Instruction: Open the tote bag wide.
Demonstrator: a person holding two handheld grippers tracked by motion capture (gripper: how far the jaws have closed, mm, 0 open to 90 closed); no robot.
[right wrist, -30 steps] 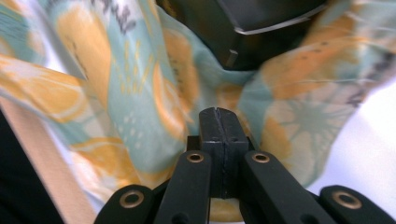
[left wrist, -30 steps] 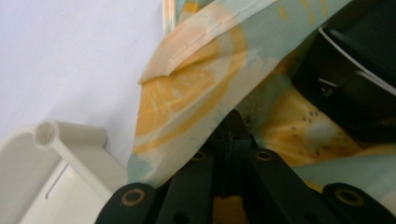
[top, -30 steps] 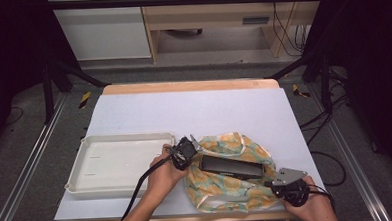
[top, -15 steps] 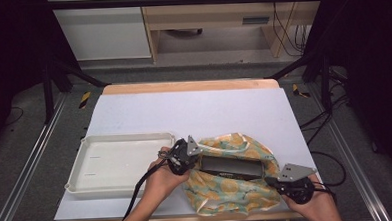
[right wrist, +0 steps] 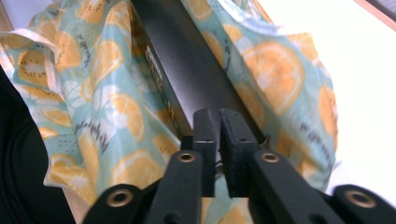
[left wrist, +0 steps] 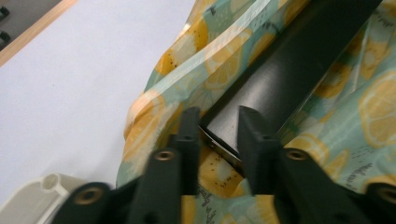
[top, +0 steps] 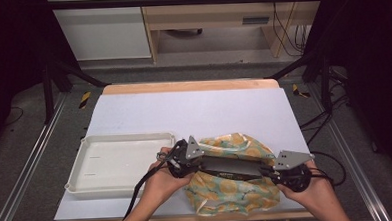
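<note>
A long black box [top: 231, 166] lies across a fruit-print fabric bag [top: 238, 196] at the table's near edge. My left gripper [top: 199, 163] is at the box's left end and my right gripper [top: 267, 173] at its right end. In the left gripper view the jaws [left wrist: 218, 123] straddle the box's end corner [left wrist: 289, 70], pressed on it, with the bag [left wrist: 205, 51] bunched around it. In the right gripper view the jaws [right wrist: 218, 123] are nearly together, pinching the box's end edge [right wrist: 187, 60], with the bag [right wrist: 98, 79] spread on both sides.
An empty white tray [top: 87, 183] sits to the left of the bag, close to the left hand. The pale table top [top: 209, 110] stretches away behind the bag. Cables trail from both grippers towards the near edge.
Both grippers have turned so their grey plates face up at the box's two ends. The right hand has shifted right and up. The box now sits higher over the bag.
</note>
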